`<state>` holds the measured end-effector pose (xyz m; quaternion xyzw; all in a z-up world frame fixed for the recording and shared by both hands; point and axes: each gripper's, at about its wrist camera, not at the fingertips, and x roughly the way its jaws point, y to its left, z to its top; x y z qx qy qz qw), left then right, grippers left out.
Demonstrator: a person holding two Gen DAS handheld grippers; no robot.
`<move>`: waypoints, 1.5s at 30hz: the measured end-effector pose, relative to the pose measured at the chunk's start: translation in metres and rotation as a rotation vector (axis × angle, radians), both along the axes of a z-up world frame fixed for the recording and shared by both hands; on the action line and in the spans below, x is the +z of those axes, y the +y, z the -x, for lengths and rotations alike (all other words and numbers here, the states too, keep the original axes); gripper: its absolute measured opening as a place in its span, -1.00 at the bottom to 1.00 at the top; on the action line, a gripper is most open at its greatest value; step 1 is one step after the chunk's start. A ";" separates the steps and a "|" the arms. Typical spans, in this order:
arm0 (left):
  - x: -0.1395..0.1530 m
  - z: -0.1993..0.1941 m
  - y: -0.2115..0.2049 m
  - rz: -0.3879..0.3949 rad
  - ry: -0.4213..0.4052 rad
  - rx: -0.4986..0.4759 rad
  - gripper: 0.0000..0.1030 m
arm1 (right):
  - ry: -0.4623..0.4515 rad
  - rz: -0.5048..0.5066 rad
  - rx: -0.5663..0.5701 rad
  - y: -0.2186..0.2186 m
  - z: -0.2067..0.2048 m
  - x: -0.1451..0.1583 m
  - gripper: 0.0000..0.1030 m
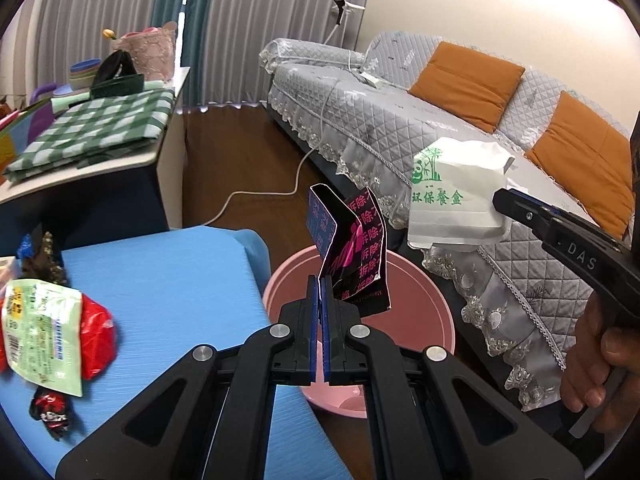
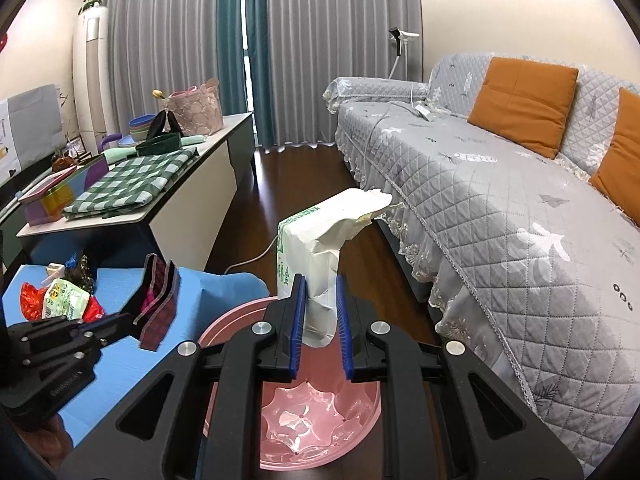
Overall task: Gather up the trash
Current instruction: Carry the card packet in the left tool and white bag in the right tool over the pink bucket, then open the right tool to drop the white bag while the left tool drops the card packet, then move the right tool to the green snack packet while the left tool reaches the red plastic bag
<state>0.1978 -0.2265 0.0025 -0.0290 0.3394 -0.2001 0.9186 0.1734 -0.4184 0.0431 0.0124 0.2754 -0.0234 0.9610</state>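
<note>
My left gripper (image 1: pixel 320 292) is shut on a dark wrapper with pink print (image 1: pixel 352 248) and holds it over the pink basin (image 1: pixel 436 300). It also shows in the right wrist view (image 2: pixel 158 312). My right gripper (image 2: pixel 320 312) is shut on a white paper meal box with green print (image 2: pixel 316 264), held above the pink basin (image 2: pixel 320 432). The box also shows in the left wrist view (image 1: pixel 456 196). More trash lies on the blue table (image 1: pixel 172 280): a green-and-red packet (image 1: pixel 52 320) and a small red-black wrapper (image 1: pixel 50 412).
A grey quilted sofa (image 2: pixel 500 200) with orange cushions (image 2: pixel 524 100) stands to the right. A low cabinet (image 2: pixel 192 200) with a green checked cloth (image 2: pixel 132 184) is at the left. A white cable (image 1: pixel 260 196) runs over the wood floor.
</note>
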 end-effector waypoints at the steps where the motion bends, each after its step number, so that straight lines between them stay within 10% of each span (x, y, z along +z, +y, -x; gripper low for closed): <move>1: -0.001 -0.001 -0.002 0.000 0.004 -0.003 -0.97 | 0.002 0.001 0.002 0.000 -0.001 -0.001 -0.69; 14: -0.008 -0.011 -0.008 0.030 0.034 -0.032 -0.94 | 0.018 -0.003 -0.008 0.000 -0.006 -0.004 -0.52; 18: -0.014 -0.009 -0.006 0.051 0.052 -0.028 -0.49 | 0.011 -0.020 -0.024 -0.004 -0.005 -0.003 -0.22; 45: 0.034 0.081 0.125 0.006 -0.045 0.094 -0.49 | -0.105 -0.110 0.172 0.090 0.036 0.030 -0.26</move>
